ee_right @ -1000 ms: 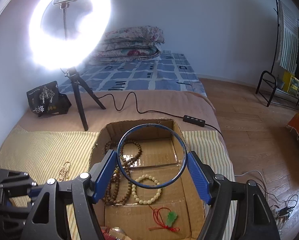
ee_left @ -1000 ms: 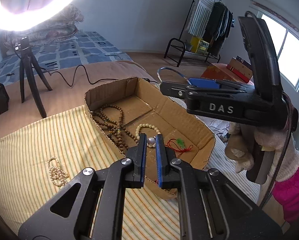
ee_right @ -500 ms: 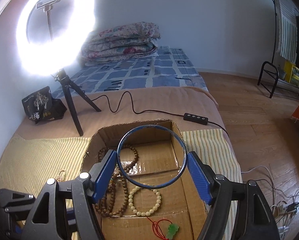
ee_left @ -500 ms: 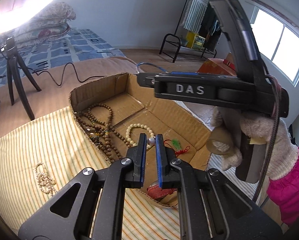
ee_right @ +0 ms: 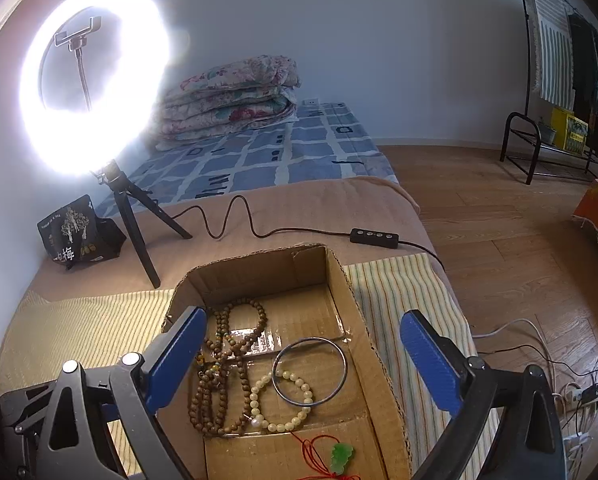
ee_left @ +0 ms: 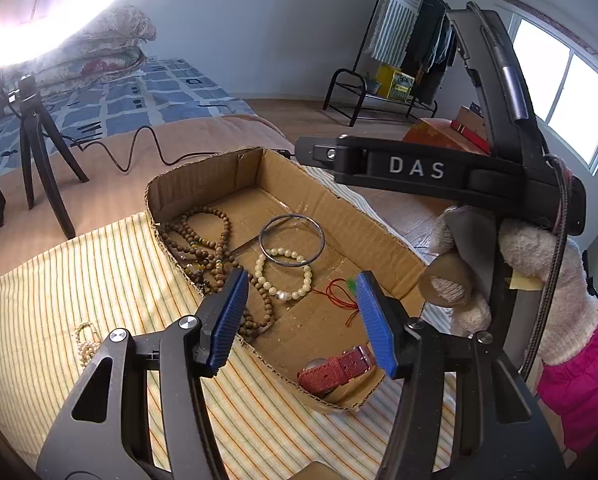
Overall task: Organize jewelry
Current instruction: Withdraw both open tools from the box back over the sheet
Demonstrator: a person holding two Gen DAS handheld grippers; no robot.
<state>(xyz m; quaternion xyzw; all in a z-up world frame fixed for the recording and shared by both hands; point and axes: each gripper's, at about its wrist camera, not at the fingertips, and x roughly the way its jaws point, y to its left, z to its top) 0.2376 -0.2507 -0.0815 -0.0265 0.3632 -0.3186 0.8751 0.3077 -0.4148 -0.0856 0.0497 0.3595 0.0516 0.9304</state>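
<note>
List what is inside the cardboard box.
Inside the cardboard box: brown wooden beads, a metal bangle overlapping a cream bead bracelet, a green pendant on red cord and a red-strapped watch. The left gripper's finger partly hides the pendant.

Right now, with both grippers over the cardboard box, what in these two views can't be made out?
- Red-strap watch, left wrist view: its face is hidden behind the left gripper's finger; absent from the right wrist view.
- Green pendant, right wrist view: its red cord is cut off by the bottom edge.
- Pearl strand on the striped cloth: too small to read its clasp.
- Ring light: glare washes out its rim.
</note>
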